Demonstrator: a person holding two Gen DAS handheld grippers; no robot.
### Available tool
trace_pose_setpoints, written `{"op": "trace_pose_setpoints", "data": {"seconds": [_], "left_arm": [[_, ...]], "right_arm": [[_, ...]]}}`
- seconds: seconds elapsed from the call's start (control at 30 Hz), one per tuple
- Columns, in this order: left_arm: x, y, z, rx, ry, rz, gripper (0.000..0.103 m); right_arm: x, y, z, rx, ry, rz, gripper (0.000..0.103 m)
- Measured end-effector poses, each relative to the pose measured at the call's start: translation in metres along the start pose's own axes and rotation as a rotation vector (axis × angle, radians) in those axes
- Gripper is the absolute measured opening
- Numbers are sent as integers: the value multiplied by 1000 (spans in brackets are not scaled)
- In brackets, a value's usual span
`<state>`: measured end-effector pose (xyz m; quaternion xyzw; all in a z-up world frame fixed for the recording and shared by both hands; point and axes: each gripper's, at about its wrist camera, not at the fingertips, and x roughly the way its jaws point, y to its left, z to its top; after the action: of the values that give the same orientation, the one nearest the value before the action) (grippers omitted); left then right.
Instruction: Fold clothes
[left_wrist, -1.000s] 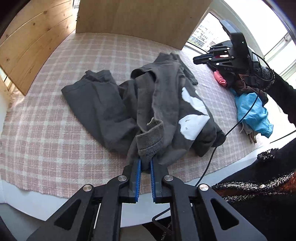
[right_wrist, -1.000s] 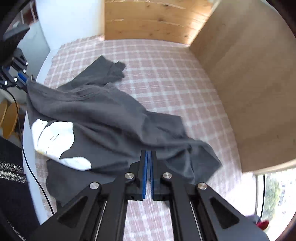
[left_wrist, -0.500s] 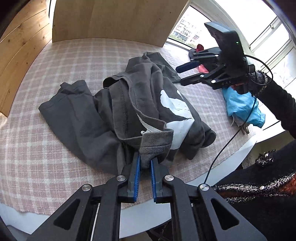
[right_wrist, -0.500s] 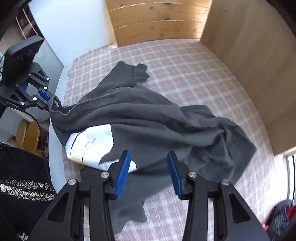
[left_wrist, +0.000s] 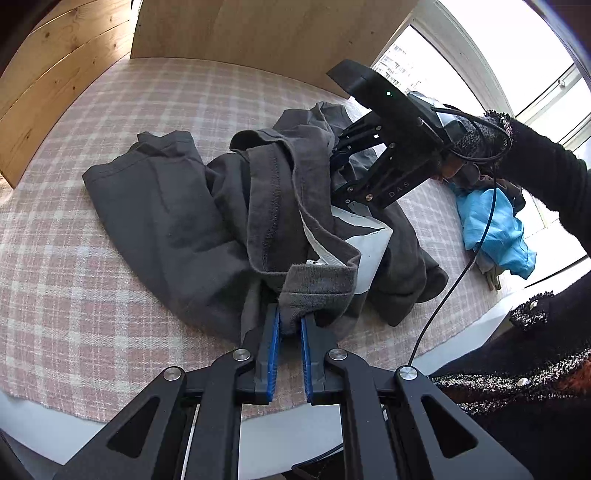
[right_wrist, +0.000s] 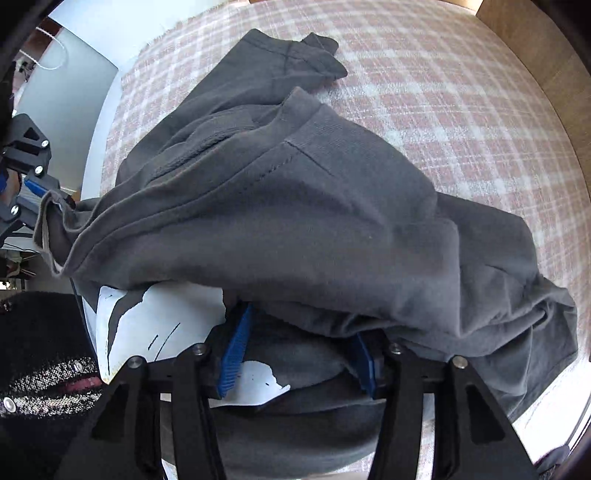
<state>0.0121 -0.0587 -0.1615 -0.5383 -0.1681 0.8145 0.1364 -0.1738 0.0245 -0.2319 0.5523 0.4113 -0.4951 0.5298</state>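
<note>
Pinching shirt (left_wrist: 229, 221) hem: left tool (left_wrist: 290, 325); right tool (right_wrist: 299, 354) agape (under folds).

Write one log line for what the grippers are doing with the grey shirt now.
left gripper: shut on grey shirt edge | right gripper: open, pushed into shirt folds | shirt: crumpled on checked cloth, unfolded

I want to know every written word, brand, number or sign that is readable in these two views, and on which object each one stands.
"DAS": pale letters on the black finger arm of the right gripper, seen from the left wrist view.
White print on the grey T-shirt: a picture with thin black marks, no letters that I can read.
Left gripper, checked tablecloth, blue cloth: no text visible.
</note>
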Motion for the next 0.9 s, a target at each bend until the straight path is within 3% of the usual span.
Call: {"op": "trace_pose_setpoints", "data": {"seconds": [0.17,0.23,0.37,0.43,0.6,0.8,0.87,0.9], "left_arm": [[1,3,1,8,14,20,8],[4,7,-1,2,26,30,8],[5,15,-8,-19,42,37,8],[8,20,-10,-35,52,52,9],[6,25,-12,-69,53,63,9],[3,26,-14,-77,70,93,9],[1,26,-14,-75,67,99,9],[0,25,-14,-73,65,101,9]], "right_arm": [[-6,1,-15,-5,-66,-1,50],[-22,5,-26,-71,-79,-34,49],[-65,9,-44,-313,-131,-181,50],[-73,-1,-34,-359,-135,-237,55],[-56,-18,5,-372,-120,-129,55],[-23,-20,25,-342,-86,-111,55],[-24,-20,22,-299,-91,-123,43],[-25,-20,20,-277,-93,-129,32]]}}
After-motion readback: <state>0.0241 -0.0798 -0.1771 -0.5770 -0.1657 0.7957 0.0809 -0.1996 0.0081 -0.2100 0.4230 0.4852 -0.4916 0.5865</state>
